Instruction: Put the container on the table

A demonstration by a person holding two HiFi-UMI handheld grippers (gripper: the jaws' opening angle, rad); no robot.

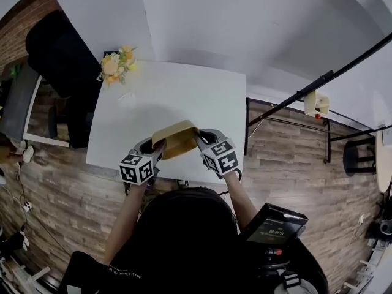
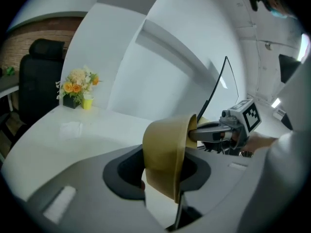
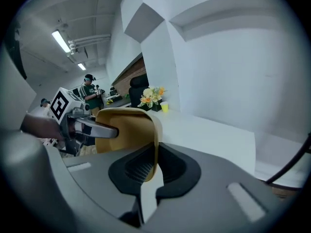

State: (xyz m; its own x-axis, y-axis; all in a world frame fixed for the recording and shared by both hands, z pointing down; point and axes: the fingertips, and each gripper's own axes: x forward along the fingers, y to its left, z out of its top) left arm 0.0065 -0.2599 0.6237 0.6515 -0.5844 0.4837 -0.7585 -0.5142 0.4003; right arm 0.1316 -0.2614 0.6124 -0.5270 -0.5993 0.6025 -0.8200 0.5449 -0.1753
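The container (image 1: 177, 141) is held over the near part of the table (image 1: 165, 90). Its left rim is pinched by the left gripper (image 1: 157, 147) and its right rim by the right gripper (image 1: 199, 139). The table lies right below, so it likely just needs lowering.

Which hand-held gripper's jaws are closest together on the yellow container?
The right hand-held gripper: its jaws nearly meet on the thin wall of the container. The left hand-held gripper spans a wider corner.

Wood-plank floor (image 1: 288, 164), white walls (image 1: 245, 23), black chair (image 1: 58, 54), brick wall (image 2: 34, 30), ceiling strip light (image 3: 61, 41)
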